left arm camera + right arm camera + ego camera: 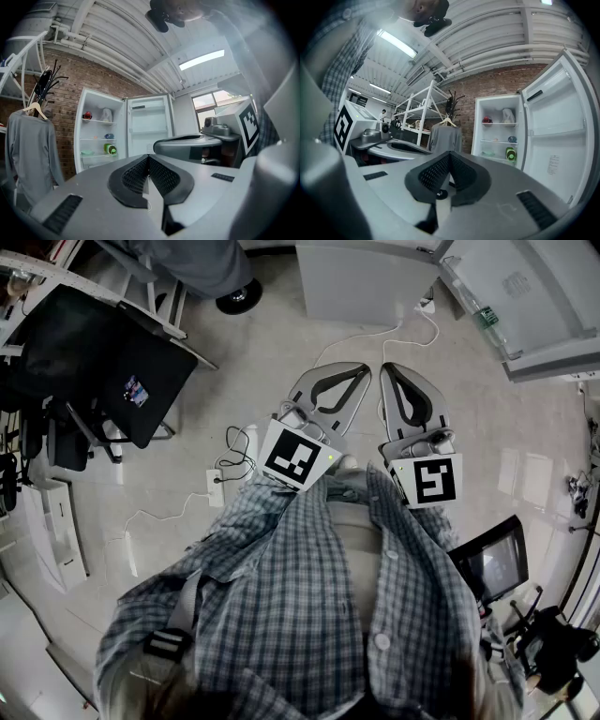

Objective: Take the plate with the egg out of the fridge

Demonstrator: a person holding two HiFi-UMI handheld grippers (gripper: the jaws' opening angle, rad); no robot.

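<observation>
The white fridge stands open some way ahead, its door swung to the right. Its shelves hold a red thing, a white bag, a blue thing, a green bottle and a pale green dish. A small pale thing lies on the middle shelf, too small to tell as the plate with the egg. My left gripper and right gripper are side by side at chest height, pointing at the fridge, both shut and empty. From above, the left gripper and right gripper hang over bare floor.
A black office chair stands to my left. White cables and a power strip lie on the floor. Another person's shoe is near the fridge. A grey shirt hangs on a stand left of the fridge. Equipment sits at my right.
</observation>
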